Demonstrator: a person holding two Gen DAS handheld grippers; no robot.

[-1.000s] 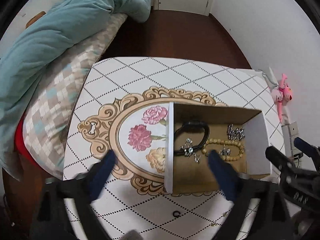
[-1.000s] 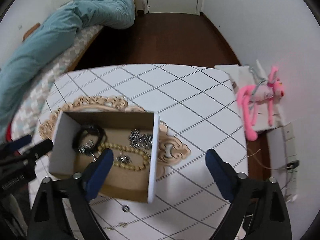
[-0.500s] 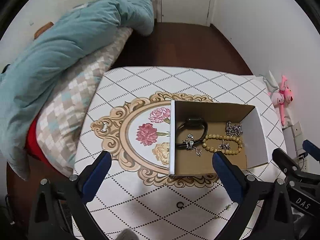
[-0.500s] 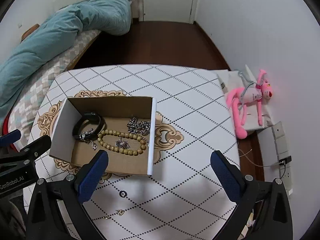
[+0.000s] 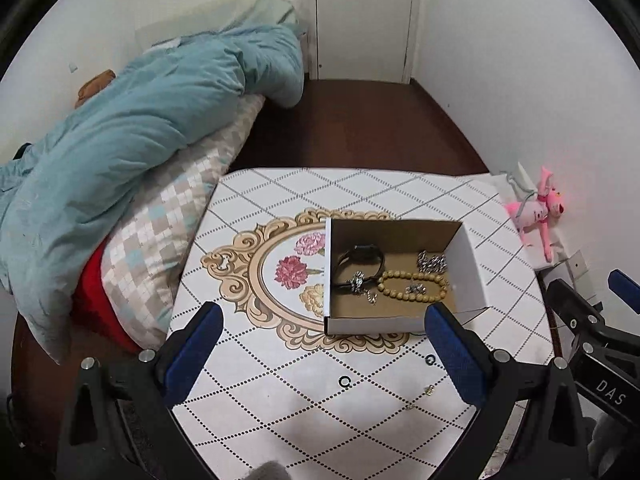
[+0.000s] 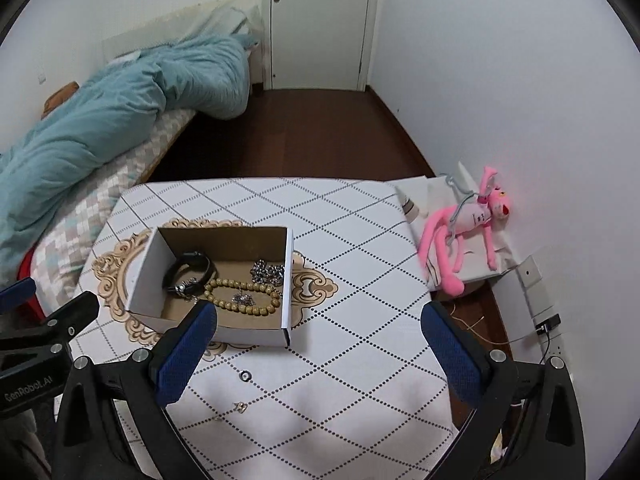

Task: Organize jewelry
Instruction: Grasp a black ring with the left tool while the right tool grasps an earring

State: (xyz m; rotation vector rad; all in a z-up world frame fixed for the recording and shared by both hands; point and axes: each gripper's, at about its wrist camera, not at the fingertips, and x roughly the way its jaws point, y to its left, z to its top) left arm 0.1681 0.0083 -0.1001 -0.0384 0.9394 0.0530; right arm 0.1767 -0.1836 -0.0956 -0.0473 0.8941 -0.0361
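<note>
An open cardboard box [image 5: 472, 272] [image 6: 148, 276] stands on the patterned table [image 5: 280, 420] [image 6: 360, 240]. In it lie a black watch [image 5: 360, 258] [image 6: 192, 268], a wooden bead bracelet [image 5: 412, 286] [image 6: 244, 300], a silver chain [image 5: 432, 262] [image 6: 268, 272] and small silver pieces. On the table in front of the box lie two small dark rings [image 5: 344, 381] [image 5: 430, 359], one also in the right wrist view [image 6: 245, 375], and small gold earrings [image 5: 429, 390] [image 6: 240, 407]. My left gripper [image 5: 320, 348] and right gripper [image 6: 316, 344] are open and empty, held above the table's near edge.
A bed with a teal duvet [image 5: 132, 128] [image 6: 100, 128] runs along the table's left side. A pink plush toy [image 6: 468, 220] [image 5: 536, 212] lies on a white stand at the right by the wall. A door [image 6: 320, 20] is at the back.
Both grippers have pulled back and up from the box. The box looks smaller and more of the room and near table shows. Both stay open.
</note>
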